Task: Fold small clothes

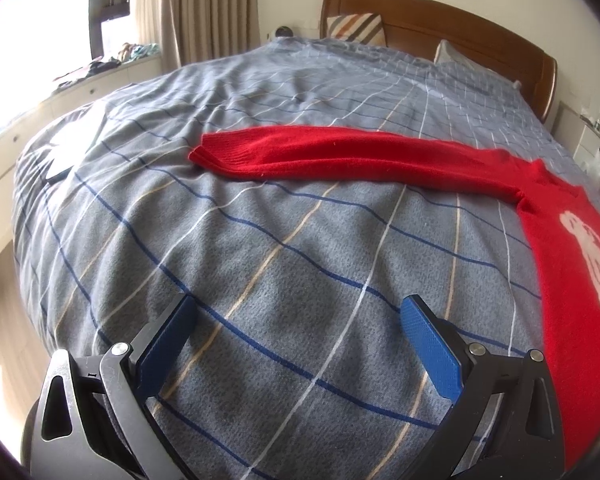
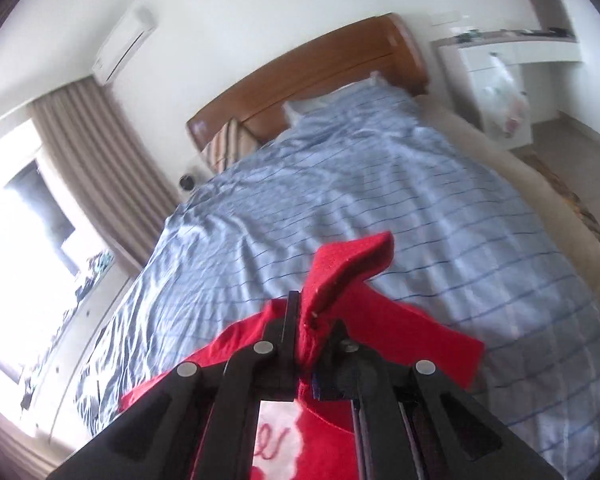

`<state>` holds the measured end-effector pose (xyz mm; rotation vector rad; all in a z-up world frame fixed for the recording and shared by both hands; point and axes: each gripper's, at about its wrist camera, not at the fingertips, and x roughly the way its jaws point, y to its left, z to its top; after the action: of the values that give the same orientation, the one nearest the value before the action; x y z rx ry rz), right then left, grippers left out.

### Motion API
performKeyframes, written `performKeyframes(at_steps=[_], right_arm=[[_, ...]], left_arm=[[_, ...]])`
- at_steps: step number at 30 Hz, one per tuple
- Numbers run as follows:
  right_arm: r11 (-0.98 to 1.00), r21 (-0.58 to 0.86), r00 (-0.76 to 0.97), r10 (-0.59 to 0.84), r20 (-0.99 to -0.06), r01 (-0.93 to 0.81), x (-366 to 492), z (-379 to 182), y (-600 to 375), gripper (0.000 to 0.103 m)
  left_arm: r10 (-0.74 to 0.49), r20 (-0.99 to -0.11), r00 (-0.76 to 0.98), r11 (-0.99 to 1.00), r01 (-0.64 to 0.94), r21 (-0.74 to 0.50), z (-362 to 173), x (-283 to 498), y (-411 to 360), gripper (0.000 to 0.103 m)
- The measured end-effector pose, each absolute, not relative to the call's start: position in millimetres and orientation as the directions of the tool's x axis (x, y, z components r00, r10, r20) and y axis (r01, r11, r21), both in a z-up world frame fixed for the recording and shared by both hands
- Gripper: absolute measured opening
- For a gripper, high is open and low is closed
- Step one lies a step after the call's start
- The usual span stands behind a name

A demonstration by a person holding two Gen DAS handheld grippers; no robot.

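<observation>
Sweater [image 2: 342, 280] sleeve pinched in R gripper [image 2: 312, 320]; L gripper [image 1: 300, 320] open.

Red knit sweater [image 1: 572, 280] flat on bed — white motif on chest, one sleeve [image 1: 300, 152] stretched sideways, other sleeve [image 2: 340, 276] lifted, pinched.

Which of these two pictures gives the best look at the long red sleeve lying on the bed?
The left wrist view: the red sleeve lies stretched out flat, cuff to shoulder. The right wrist view shows only another bunched part of the sweater, clamped in the right gripper.
</observation>
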<state>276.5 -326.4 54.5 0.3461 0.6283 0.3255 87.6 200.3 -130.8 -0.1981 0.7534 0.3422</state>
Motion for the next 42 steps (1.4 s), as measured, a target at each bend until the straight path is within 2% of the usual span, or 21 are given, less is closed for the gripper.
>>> performKeyframes(at_steps=[3,5,6,8,11,14,18,23,27,30,37,42], right_arm=[[0.902,0.331,0.697,0.426,-0.577,-0.277,296,28,-249,0.004],[0.881,0.347,0.637,0.472,-0.609,-0.320,306,-3,-215,0.008],[0.865,0.370,0.591,0.501,-0.632,-0.338,310,-21,-200,0.014],[0.822,0.453,0.500,0.570,-0.652,-0.346,310,-52,-183,0.060],[0.753,0.558,0.451,0.656,-0.605,-0.347,297,-74,-184,0.061],[0.781,0.523,0.473,0.624,-0.622,-0.342,278,-79,-207,0.061],[0.882,0.371,0.587,0.471,-0.659,-0.292,242,-80,-270,0.061],[0.979,0.169,0.697,0.201,-0.688,-0.115,183,-94,-356,0.061],[0.994,0.104,0.746,0.041,-0.665,0.037,136,-103,-410,0.063],[0.989,0.064,0.760,-0.058,-0.647,0.130,110,-113,-434,0.069],[0.971,0.094,0.751,-0.106,-0.652,0.219,90,-143,-444,0.069],[0.978,0.032,0.758,-0.138,-0.638,0.204,89,-153,-433,0.079]], left_arm=[[0.240,-0.698,0.674,0.927,-0.372,-0.041,-133,89,199,0.102],[0.241,-0.699,0.674,0.928,-0.371,-0.038,-133,90,199,0.102],[0.241,-0.700,0.673,0.928,-0.371,-0.037,-134,90,199,0.102],[0.239,-0.702,0.671,0.929,-0.369,-0.036,-135,91,199,0.102],[0.236,-0.703,0.671,0.930,-0.366,-0.038,-135,91,199,0.102],[0.234,-0.707,0.667,0.928,-0.370,-0.043,-136,93,199,0.102],[0.239,-0.709,0.664,0.926,-0.375,-0.039,-136,94,198,0.102],[0.244,-0.708,0.662,0.926,-0.376,-0.032,-137,94,197,0.102],[0.253,-0.707,0.660,0.928,-0.373,-0.016,-138,93,194,0.102],[0.262,-0.705,0.659,0.929,-0.369,0.000,-138,93,190,0.102],[0.269,-0.702,0.660,0.932,-0.363,0.017,-139,92,188,0.102],[0.271,-0.702,0.658,0.932,-0.363,0.019,-140,92,188,0.102]])
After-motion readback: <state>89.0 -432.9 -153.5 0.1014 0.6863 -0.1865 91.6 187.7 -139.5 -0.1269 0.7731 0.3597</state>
